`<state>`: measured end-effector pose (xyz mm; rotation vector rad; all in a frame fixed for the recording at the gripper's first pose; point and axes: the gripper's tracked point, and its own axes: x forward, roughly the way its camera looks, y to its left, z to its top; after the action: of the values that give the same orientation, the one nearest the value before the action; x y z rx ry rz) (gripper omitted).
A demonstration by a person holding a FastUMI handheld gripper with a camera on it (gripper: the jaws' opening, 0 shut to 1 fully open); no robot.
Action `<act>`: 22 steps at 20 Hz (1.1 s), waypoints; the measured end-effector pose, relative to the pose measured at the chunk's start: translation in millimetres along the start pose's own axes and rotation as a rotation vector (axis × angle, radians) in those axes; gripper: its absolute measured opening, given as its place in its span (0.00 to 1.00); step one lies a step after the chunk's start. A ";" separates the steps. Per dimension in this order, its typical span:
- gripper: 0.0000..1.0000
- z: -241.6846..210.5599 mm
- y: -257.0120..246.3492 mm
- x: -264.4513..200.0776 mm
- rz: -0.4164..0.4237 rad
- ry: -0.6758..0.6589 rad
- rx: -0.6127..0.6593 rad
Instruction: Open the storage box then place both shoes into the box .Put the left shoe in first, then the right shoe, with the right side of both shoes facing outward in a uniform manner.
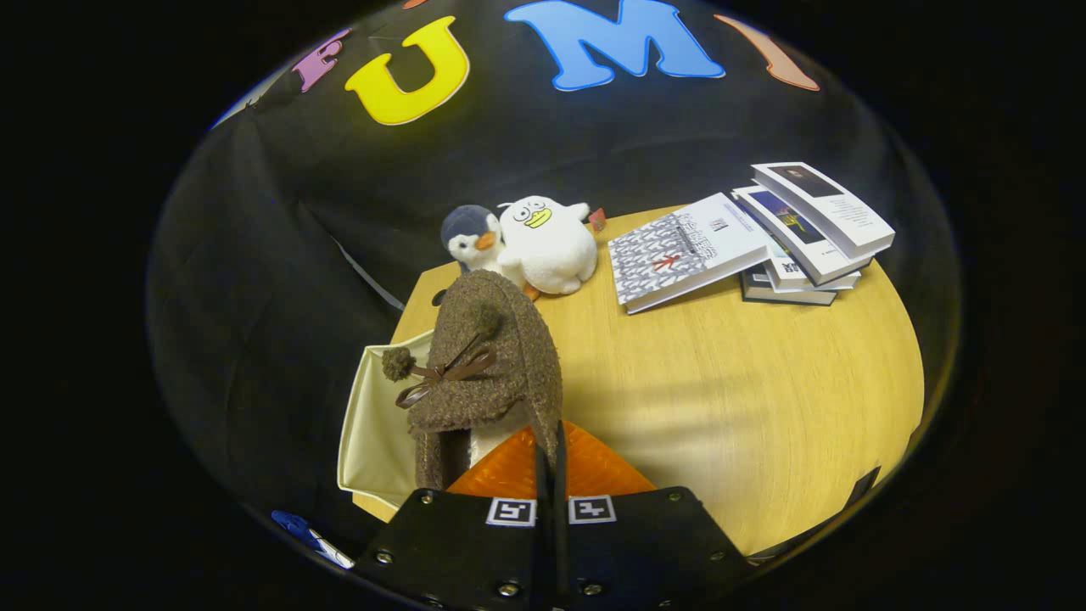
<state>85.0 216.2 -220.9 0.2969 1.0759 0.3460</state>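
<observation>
Gripper (550, 462) clamped on brown shoe (488, 365) heel, toe pointing away, above box (373, 424).

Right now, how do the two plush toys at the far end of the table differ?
The penguin plush is smaller, with a dark grey head and orange beak; the white duck plush is bigger, all white with a yellow bill. The brown shoe held in the claw hides the penguin's lower body, while the duck shows whole. Both sit upright, touching, on the wooden table.
</observation>
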 end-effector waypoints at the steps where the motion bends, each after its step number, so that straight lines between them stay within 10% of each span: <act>1: 0.00 2.0 12.3 2.5 0.012 -0.003 -0.009; 22: 0.01 -44.3 97.7 72.4 -0.001 0.077 -0.108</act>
<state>64.0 337.9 -259.5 0.1882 1.1291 0.4155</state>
